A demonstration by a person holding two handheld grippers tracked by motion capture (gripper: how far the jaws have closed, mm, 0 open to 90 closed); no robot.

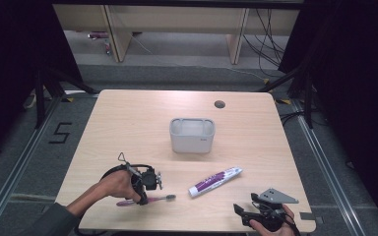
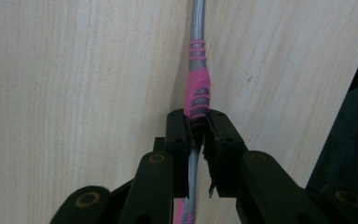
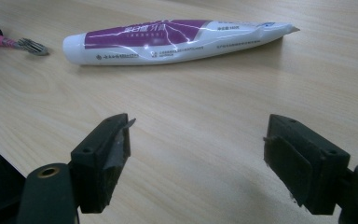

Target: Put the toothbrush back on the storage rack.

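A pink and grey toothbrush [image 1: 150,199] lies on the wooden table [image 1: 128,128] near its front left, bristles toward the right. My left gripper [image 1: 142,196] is shut on its handle; in the left gripper view both pads squeeze the pink grip of the toothbrush [image 2: 196,95]. A white and purple toothpaste tube [image 1: 215,180] lies right of the brush. My right gripper [image 1: 241,210] rests open at the front right edge with nothing between its jaws. In the right gripper view the toothpaste tube [image 3: 177,39] lies ahead of them and the toothbrush bristles [image 3: 31,45] sit at far left.
A white rectangular holder [image 1: 192,135] stands upright at the middle of the table. A round cable hole [image 1: 219,104] is near the far edge. Dark curtains flank both sides, and desk legs and cables stand beyond the table.
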